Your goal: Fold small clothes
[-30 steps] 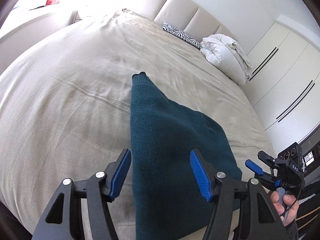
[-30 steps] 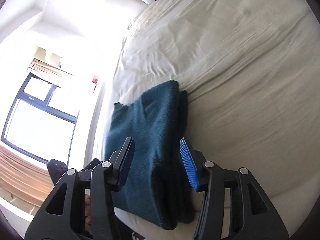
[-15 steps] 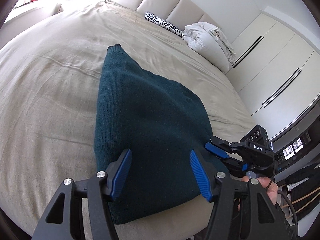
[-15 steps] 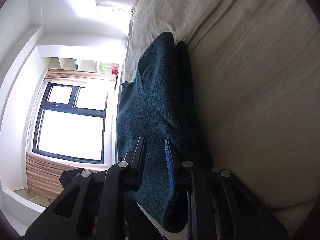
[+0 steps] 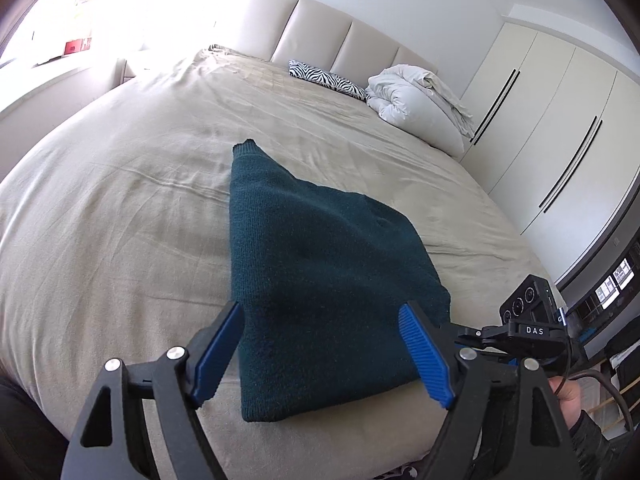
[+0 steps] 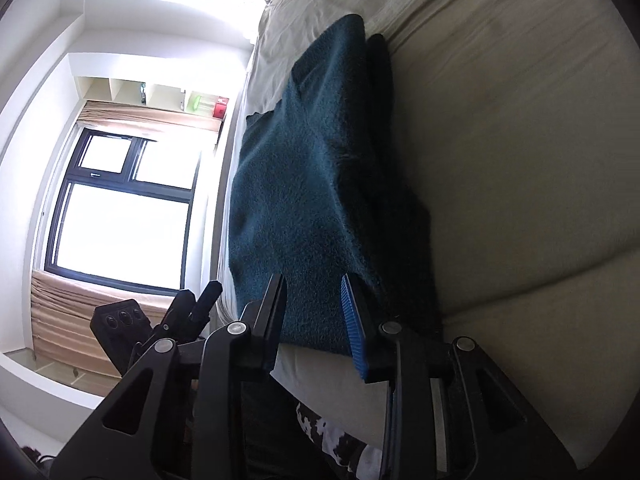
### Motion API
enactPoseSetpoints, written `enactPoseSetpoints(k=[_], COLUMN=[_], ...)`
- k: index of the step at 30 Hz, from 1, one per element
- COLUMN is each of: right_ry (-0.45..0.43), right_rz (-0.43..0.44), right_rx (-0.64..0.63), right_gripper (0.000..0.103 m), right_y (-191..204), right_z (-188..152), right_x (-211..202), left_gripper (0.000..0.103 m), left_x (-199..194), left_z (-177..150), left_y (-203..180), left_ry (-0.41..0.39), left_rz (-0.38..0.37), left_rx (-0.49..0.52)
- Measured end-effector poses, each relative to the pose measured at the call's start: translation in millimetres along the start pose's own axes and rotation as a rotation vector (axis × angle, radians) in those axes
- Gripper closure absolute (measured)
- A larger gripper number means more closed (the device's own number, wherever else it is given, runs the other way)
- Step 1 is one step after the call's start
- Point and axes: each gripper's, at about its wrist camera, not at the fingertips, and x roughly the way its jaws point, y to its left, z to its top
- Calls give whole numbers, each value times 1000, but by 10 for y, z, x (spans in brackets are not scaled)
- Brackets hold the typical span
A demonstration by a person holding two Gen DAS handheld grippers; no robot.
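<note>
Now we slide both tongs, left (image 5: 320,354) wide apart, right (image 6: 314,320) just reopening unclamped, under the sweater (image 5: 320,280) evenly.

A beige bed (image 5: 120,184) with padded headboard (image 5: 344,40) stands between white wardrobes (image 5: 560,120) and a bright window (image 6: 120,208).

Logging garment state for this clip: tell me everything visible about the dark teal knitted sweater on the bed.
The dark teal knitted sweater lies folded into a compact, several-layer stack near the beige bedsheet's front edge. Its knit looks thick and fuzzy. One narrow ribbed end points toward the headboard; a diagonal fold crosses the top. Stacked edges show along one side in the right wrist view. The left gripper stands wide open over its near edge. The right gripper, jaws just reopening, brackets the near corner without clearly pressing it.
</note>
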Motion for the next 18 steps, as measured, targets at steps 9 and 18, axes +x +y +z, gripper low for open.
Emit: enactPoseSetpoints(k=[9,18], right_ry=[-174,-649], right_rz=[-218,-610], right_rx=[-118,-498], right_gripper=[74,13], right_y=[254,1293], right_z=[-10,-317], right_x=[-515,-1007], left_gripper=[0,0], left_x=[-594,-902], left_z=[256,407], left_y=[-131,-312], left_ry=[-322,-386], left_rz=[289,526], left_rx=[116,241])
